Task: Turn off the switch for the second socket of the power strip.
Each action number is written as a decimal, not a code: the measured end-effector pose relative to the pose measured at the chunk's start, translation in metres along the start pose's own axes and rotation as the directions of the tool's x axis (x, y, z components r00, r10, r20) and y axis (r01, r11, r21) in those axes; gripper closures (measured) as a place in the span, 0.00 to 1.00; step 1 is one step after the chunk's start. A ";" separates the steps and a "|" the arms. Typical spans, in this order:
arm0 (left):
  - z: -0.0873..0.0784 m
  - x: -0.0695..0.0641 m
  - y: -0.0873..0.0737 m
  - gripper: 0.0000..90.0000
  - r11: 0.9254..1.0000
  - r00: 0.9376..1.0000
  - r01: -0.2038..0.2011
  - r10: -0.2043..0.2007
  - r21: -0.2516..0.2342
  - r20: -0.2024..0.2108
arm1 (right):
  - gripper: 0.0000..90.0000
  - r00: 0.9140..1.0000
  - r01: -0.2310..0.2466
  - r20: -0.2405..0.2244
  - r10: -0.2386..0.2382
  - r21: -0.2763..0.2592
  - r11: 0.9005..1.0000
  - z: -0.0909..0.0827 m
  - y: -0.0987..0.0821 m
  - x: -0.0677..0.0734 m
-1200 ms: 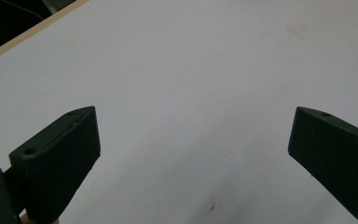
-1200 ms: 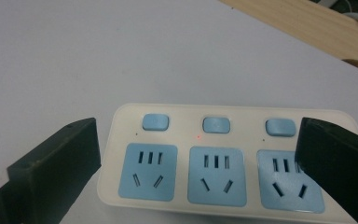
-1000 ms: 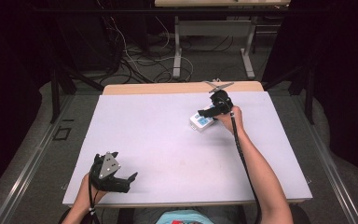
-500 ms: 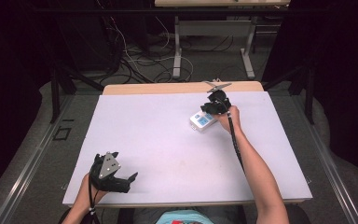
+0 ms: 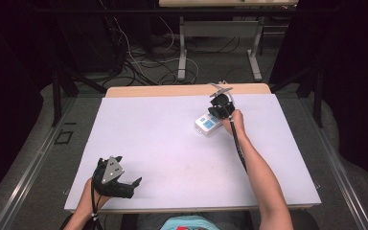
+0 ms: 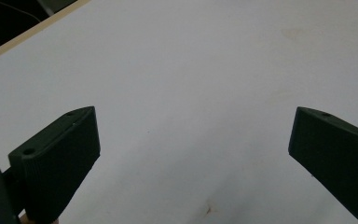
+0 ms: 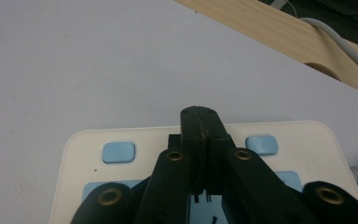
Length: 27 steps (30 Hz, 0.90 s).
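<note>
While the left gripper rests near the front left edge of the white table, its jaws stand wide apart with nothing between them. Far across the table, the right gripper sits over a white power strip with light blue buttons. The power strip lies flat near the back of the table, a little right of the middle. The right gripper's jaws have just been closing and are now pressed tight together, tips meeting above the strip's top. No thing can be seen held between them. A grey cable runs off the strip toward the wooden table edge.
</note>
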<state>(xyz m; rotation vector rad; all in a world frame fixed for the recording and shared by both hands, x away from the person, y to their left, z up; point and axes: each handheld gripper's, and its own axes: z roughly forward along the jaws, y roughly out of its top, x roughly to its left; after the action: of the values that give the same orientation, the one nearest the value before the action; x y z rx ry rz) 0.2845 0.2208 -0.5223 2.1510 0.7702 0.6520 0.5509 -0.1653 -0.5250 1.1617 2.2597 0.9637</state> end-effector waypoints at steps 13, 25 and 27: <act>0.000 0.000 0.000 0.02 1.000 1.000 -0.004 0.004 0.002 -0.002 | 1.00 1.000 0.002 0.006 -0.003 0.020 1.000 0.006 -0.002 0.000; 0.001 -0.002 0.001 0.02 1.000 1.000 -0.010 0.010 0.002 0.002 | 1.00 1.000 -0.011 -0.003 0.011 0.007 1.000 0.007 -0.004 0.002; 0.001 -0.002 0.001 0.02 1.000 1.000 -0.007 0.007 0.002 0.002 | 1.00 1.000 -0.014 0.005 0.013 0.014 1.000 0.007 -0.004 0.002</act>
<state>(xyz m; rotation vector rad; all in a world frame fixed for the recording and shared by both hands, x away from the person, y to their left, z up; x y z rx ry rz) 0.2841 0.2190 -0.5225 2.1568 0.7628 0.6529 0.5520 -0.1621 -0.5324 1.1853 2.2612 0.9509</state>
